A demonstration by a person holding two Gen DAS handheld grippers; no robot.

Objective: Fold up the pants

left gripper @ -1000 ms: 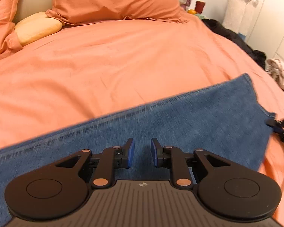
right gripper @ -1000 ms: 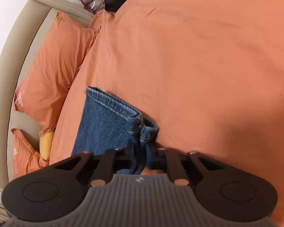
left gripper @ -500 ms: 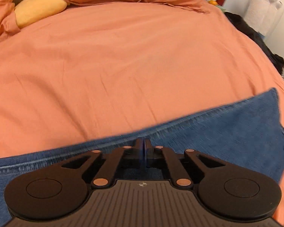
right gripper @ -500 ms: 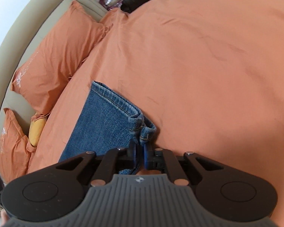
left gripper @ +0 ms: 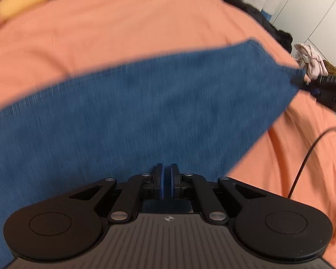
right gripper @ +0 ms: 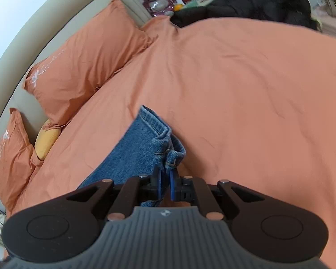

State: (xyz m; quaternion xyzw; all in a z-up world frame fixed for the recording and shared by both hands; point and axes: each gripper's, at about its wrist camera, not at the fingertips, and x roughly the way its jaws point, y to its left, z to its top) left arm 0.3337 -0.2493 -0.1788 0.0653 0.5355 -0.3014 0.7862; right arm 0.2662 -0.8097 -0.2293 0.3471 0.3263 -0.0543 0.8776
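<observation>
From my left wrist camera, my left gripper point(left gripper: 165, 182) sits at the bottom centre, its blue pads pinched together on the blue jeans point(left gripper: 132, 116), which spread blurred across the middle of the frame over the orange duvet point(left gripper: 123, 29). At the right edge my right gripper point(left gripper: 302, 83) holds the jeans' far corner.

From my right wrist camera, my right gripper point(right gripper: 165, 185) at lower centre is clamped on the jeans' point(right gripper: 141, 150) hemmed corner. Orange pillows point(right gripper: 85, 65) fill the upper left.
</observation>
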